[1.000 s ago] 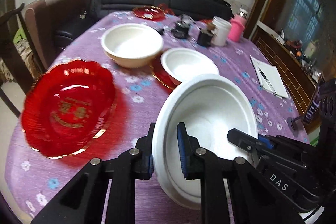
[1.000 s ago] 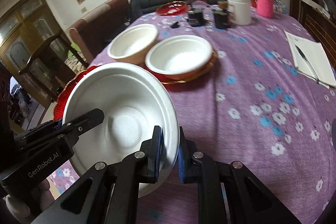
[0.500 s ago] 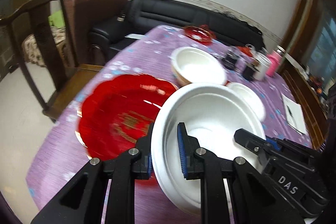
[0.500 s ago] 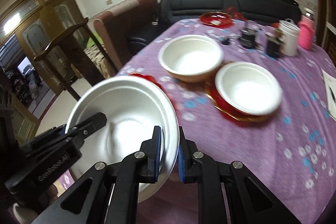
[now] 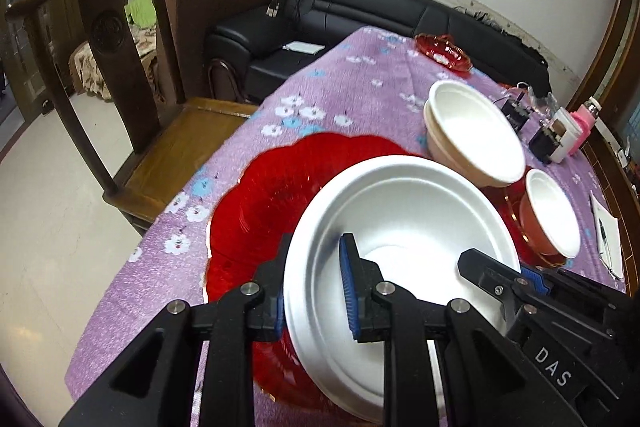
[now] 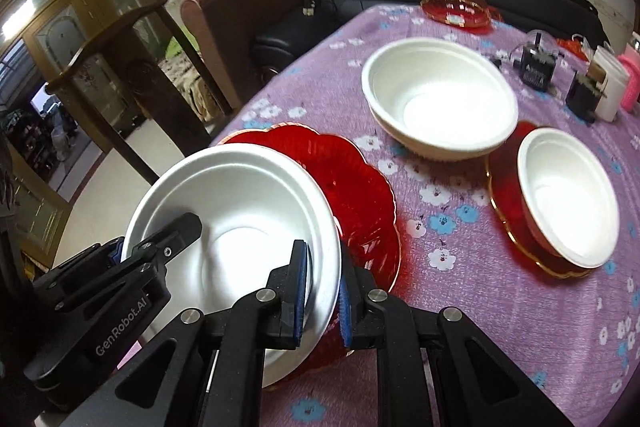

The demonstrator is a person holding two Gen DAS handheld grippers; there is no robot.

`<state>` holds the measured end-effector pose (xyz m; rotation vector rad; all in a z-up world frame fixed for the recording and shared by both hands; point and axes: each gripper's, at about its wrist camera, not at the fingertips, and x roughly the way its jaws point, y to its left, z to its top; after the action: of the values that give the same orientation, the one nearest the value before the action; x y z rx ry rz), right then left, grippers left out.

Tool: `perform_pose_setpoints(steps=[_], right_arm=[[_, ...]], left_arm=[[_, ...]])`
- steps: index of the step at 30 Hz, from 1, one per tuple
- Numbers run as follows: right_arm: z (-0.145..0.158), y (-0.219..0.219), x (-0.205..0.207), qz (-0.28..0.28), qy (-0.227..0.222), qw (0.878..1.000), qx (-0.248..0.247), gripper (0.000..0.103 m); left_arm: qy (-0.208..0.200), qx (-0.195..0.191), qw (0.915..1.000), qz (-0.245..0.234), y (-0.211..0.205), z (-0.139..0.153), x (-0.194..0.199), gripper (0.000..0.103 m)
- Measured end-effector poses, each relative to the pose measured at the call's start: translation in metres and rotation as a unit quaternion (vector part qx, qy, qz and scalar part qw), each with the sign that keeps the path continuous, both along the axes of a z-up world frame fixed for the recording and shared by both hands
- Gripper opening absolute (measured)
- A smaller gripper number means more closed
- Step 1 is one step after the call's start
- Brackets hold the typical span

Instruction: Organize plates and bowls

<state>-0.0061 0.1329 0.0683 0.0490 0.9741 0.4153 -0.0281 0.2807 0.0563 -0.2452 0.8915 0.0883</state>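
Item: white foam bowl (image 5: 404, 227), carried by both grippers. Change noted: a second ago we hold it over bare purple cloth, with the large red plate (image 5: 264, 211) well off to the left; now the bowl hangs directly over that plate, which lies just beyond and beneath both grippers. We judge the carry nearly complete and the set-down next, matching the pairing ahead of the right gripper: small white bowl (image 6: 568, 199) seated on a gold-rimmed red plate (image 6: 508, 211).

Left gripper (image 5: 314, 283): jaws narrowly apart, clamped on the bowl's near-left rim, one pad outside, one inside.

Right gripper (image 6: 322, 283): jaws close together, pinching the opposite rim likewise.

Whether the bowl's base touches the plate, we cannot tell; it sits tilted.

Also on the surface (image 6: 500, 327): stacked white bowls (image 6: 440, 99) ahead of both grippers, untouched.
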Motion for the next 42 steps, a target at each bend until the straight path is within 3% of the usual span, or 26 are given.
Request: perform_pose_setpoints(steps=[4,8,16,18,20,22,24,32,42], right_arm=[[-0.010,0.006,0.006,-0.003,0.006,1.000,-0.012,0.016],[-0.017,0.009,0.012,-0.008,0.007,1.000,-0.017,0.016],[-0.021,0.006,0.018,-0.023,0.001,1.000,0.002,0.017],[-0.017,0.003,0.018,-0.027,-0.010,1.000,0.005,0.023],[-0.011,-0.001,0.016,-0.031,-0.022,0.999,0.013,0.041],[-0.003,-0.006,0.012,-0.036,-0.034,0.999,0.021,0.049],[0.004,-0.014,0.007,-0.038,-0.045,0.998,0.029,0.049],[0.020,-0.087,-0.006,-0.091,-0.057,0.993,0.053,0.049],[0.006,-0.206,-0.007,-0.204,-0.036,0.976,0.061,0.049]], left_arm=[[0.010,-0.010,0.9999,0.009,0.005,-0.009,0.007,0.022],[0.019,-0.015,0.9996,0.017,0.008,-0.016,0.014,0.036],[0.000,-0.036,0.9987,0.035,0.017,-0.007,0.005,0.050],[-0.013,-0.044,0.9980,0.044,0.021,0.000,-0.002,0.057],[-0.028,-0.050,0.9968,0.055,0.023,0.010,-0.011,0.062],[-0.044,-0.054,0.9956,0.063,0.023,0.020,-0.020,0.067],[-0.059,-0.058,0.9944,0.065,0.021,0.029,-0.030,0.072],[-0.095,-0.065,0.9933,0.016,-0.019,0.055,-0.056,0.081],[-0.080,-0.061,0.9923,-0.072,-0.088,0.054,-0.058,0.081]])
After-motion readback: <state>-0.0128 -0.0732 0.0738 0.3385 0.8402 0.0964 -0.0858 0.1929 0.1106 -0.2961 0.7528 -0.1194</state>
